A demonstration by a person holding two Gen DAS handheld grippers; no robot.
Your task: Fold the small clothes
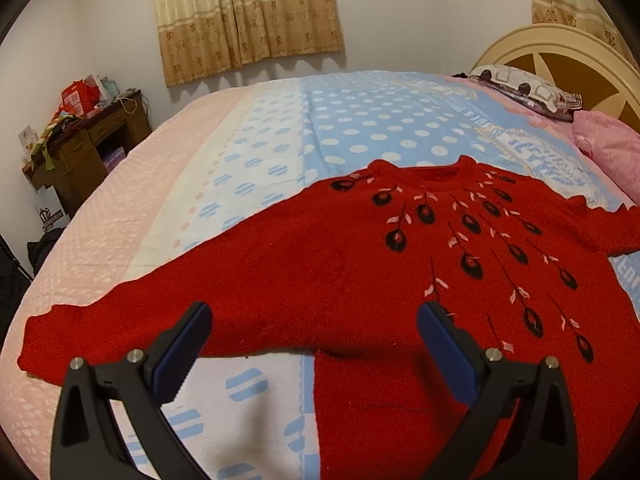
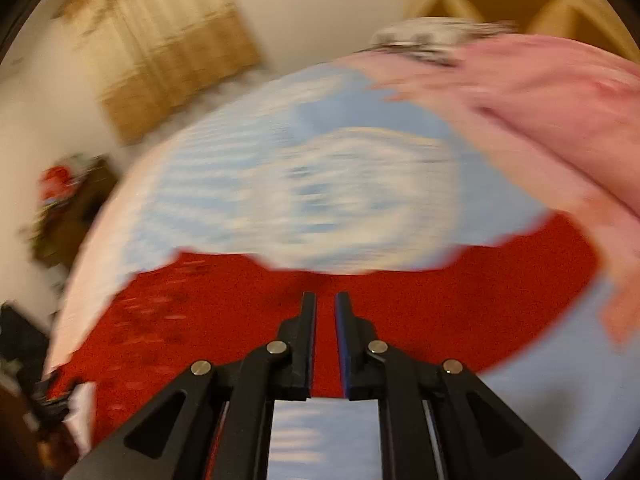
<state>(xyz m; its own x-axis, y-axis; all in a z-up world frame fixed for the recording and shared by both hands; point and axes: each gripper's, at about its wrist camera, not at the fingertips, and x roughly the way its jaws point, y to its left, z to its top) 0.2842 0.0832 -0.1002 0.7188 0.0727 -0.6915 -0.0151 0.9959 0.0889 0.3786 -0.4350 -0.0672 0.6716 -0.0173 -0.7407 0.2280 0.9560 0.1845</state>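
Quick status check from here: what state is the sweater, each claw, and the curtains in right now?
Red sweater: spread flat on the bed, front up, sleeve stretched out, unfolded.
Left claw: open, above the sweater, holding nothing.
Right claw: shut, sweater fabric between its fingers; view blurred.
Curtains: drawn closed.

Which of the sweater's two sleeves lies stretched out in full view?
The red knit sweater's sleeve reaching toward the pink bed edge; the other runs out of frame.
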